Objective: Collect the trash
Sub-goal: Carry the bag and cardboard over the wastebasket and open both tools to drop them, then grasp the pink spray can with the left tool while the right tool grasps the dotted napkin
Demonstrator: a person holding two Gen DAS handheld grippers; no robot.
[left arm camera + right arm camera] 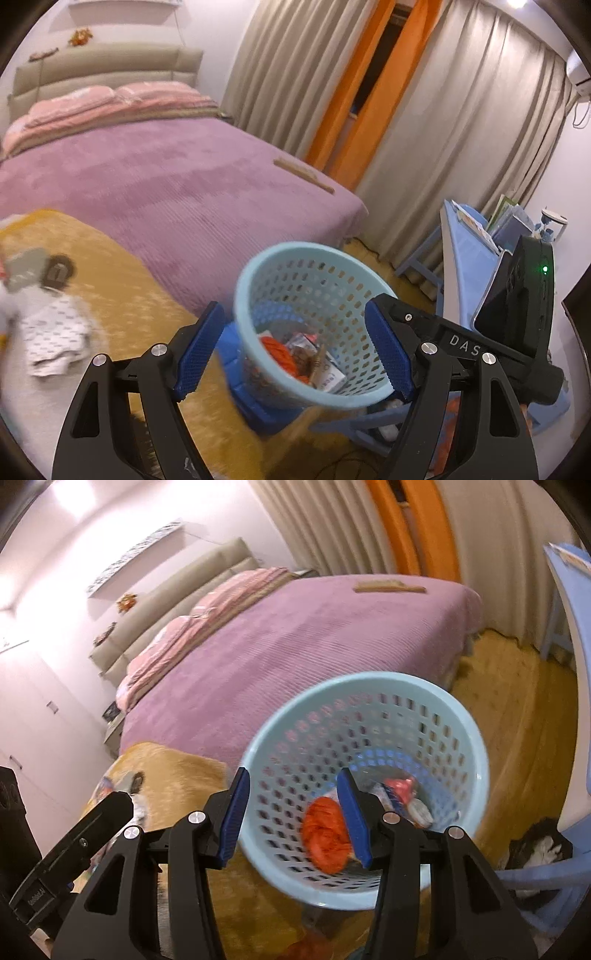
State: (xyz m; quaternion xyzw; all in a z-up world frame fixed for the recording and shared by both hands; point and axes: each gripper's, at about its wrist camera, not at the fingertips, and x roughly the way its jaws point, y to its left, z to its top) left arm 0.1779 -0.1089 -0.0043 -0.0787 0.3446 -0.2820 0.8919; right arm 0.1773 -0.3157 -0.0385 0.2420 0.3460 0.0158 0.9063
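A light blue perforated trash basket (295, 288) stands tilted by the foot of the bed, holding orange crumpled trash (279, 349) and several wrappers. My left gripper (293, 350) is open, its blue pads either side of the basket. In the right wrist view the basket (369, 738) sits in front of my right gripper (295, 818), which is open and empty. Orange trash (325, 834) and wrappers (399, 794) lie inside. The right gripper's body (517, 295) shows at the right of the left wrist view.
A bed with a purple cover (166, 177) carries a wooden stick (303, 173). A yellow rug (122, 295) holds clothes and small items (51, 332). A blue chair (469, 258) and blue stool (535, 878) stand right. Curtains (443, 110) hang behind.
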